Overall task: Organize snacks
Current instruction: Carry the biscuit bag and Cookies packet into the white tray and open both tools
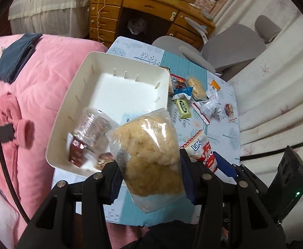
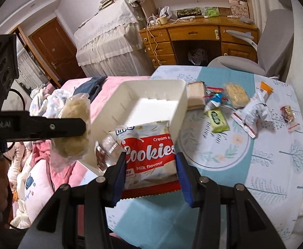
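Left wrist view is showing the left gripper (image 1: 149, 164) pinching a clear-bagged rice cake (image 1: 151, 151) beside the white bin (image 1: 72, 95) at ten o'clock, while the right gripper (image 2: 150, 164) is pinching the cookies pack (image 2: 149, 155) (both slick wrappers), risking slipping out onto the table (image 2: 234, 166).

Cookies pack (image 2: 150, 157), rice-cake bag (image 1: 151, 155) lifted; bin (image 1: 118, 95) tilted.

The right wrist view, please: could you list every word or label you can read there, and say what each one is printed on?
"Cookies", "Milk flavour", "Cream" (cut off): red and white cookie packet in the right gripper.
"Robot.AI" (start cut off): side of the left gripper, which holds a bagged crumbly cake.
Green wrapped snack: logo too blurred.
White and red wrapper: print too small.
Dark pack on the wooden desk: blurred.
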Available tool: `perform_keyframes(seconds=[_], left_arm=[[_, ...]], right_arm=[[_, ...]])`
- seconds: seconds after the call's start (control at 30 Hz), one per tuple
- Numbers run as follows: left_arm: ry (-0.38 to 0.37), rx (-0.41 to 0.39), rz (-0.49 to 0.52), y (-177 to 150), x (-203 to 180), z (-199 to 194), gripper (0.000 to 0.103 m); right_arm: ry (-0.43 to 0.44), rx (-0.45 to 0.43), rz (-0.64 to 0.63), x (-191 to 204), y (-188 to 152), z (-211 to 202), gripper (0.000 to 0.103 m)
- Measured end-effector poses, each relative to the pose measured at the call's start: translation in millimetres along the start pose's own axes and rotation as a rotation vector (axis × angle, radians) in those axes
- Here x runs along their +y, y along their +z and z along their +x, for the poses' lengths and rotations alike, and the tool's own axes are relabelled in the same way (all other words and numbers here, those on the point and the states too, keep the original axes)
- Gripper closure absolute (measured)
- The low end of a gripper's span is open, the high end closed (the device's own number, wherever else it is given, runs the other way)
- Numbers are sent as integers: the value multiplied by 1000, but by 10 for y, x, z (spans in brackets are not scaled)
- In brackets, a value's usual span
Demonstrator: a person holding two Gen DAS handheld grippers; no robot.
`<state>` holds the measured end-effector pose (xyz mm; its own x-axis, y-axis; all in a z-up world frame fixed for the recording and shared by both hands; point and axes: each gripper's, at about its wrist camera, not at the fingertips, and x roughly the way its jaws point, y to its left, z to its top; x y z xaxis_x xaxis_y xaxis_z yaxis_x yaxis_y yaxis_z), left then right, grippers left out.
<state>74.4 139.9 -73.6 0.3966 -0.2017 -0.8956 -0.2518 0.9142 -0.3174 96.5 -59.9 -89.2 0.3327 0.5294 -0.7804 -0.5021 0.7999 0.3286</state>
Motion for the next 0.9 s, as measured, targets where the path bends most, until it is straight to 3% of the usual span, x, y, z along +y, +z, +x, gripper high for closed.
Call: perform_keyframes(seconds=[0.37, 0.57, 0.63, 0.67, 0.7, 0.8, 0.9], left_arm=[[-34, 37, 106, 186, 666, 88, 55], [-49, 77, 105, 278, 936, 187, 55], [-49, 79, 88, 302, 1003, 218, 49], [-51, 84, 77, 313, 1047, 239, 36], [-51, 86, 67, 321, 1080, 253, 31], [-51, 98, 59, 332, 1124, 290, 31], [-43, 116, 57, 332, 1089, 338, 31]], right_arm=[[-43, -51, 63, 666, 7, 302, 57], [-59, -65, 104, 888, 0, 477, 56], [-56, -61, 124, 909, 6, 533, 54], [-58, -58, 136, 904, 7, 555, 53], [-56, -52, 152, 884, 6, 579, 53], [-48, -33, 195, 857, -9, 628, 51], [-53, -24, 233, 792, -44, 627, 42]])
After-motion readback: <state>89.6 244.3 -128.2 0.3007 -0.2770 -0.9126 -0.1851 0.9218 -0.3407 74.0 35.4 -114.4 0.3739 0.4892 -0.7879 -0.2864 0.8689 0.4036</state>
